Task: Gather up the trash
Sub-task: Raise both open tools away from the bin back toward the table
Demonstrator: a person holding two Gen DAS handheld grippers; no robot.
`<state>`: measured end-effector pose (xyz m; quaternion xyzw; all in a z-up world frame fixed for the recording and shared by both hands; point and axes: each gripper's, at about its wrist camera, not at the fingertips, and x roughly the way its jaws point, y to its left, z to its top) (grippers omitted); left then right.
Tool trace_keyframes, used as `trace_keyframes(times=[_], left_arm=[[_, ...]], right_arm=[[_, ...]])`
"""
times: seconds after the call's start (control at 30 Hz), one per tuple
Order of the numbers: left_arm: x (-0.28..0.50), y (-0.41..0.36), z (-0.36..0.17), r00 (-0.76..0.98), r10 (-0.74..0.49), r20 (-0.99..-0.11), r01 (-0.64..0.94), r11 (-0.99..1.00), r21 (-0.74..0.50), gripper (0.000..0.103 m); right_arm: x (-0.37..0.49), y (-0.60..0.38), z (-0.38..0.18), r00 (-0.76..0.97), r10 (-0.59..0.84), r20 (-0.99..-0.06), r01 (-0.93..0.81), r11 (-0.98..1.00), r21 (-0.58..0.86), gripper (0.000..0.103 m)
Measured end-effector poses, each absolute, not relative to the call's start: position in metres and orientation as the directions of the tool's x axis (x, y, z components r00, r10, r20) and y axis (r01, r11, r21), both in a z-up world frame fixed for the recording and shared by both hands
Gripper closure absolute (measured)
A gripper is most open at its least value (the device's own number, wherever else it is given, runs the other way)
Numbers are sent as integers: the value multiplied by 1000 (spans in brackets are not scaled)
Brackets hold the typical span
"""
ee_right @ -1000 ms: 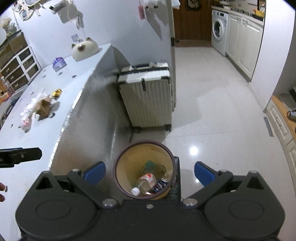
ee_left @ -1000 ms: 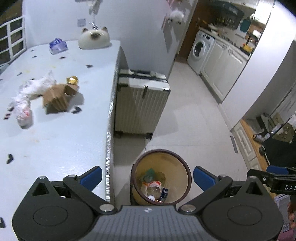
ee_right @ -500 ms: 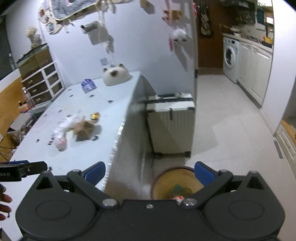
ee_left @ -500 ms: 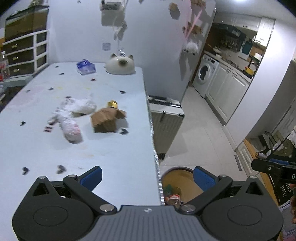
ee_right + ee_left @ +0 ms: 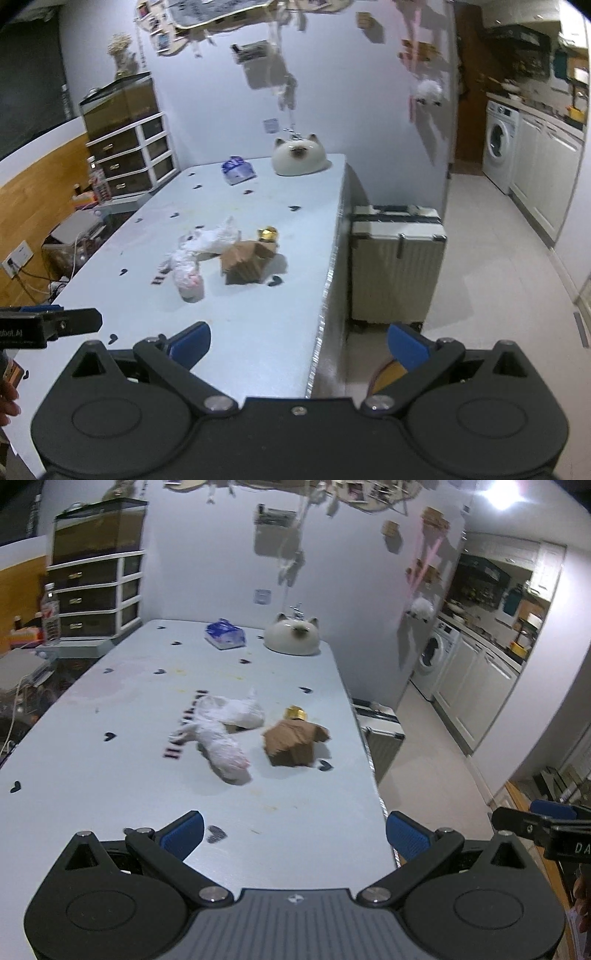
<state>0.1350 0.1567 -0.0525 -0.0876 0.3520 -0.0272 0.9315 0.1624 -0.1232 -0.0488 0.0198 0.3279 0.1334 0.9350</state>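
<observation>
On the pale table lie a crumpled white plastic bag, a torn brown cardboard box and a small gold object behind the box. My left gripper stands open over the table's near end, nothing between its blue pads. My right gripper is open too, above the table's right edge. Only a sliver of the trash bin's rim shows beside the right finger.
A cat-shaped white ornament and a blue tissue pack sit at the table's far end. A white suitcase stands on the floor by the table. Drawers line the left wall; a washing machine stands far right.
Both grippers have swung up from looking into the trash bin to facing along the table. The bin has dropped almost out of view; the bag and box now lie ahead.
</observation>
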Motion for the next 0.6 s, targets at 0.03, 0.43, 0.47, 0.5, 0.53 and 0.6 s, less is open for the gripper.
trace_keyframes(times=[0.03,0.43,0.47,0.5,0.53,0.6], left_arm=[[137,160,-53,754,-105,-649,-22,983,-184,0],[200,177,-63,766,1,-642,-229,935,-272,0],[204,176,-64,765,9,-644,-244,929,-277,0],[209,176,-65,763,21,-646,-260,925,-276,0],[214,175,-66,759,37,-650,-276,922,-270,0],[224,174,-69,748,60,-661,-307,914,-264,1]], right_arm=[[166,-119,-49,751,272,-602,-253,960,118,0],[269,-92,-71,705,453,-545,-519,854,38,0],[279,-89,-73,695,473,-542,-544,838,35,0],[291,-86,-77,684,497,-534,-571,820,32,0],[301,-83,-81,673,519,-527,-596,802,28,0],[324,-76,-89,640,558,-528,-643,765,28,0]])
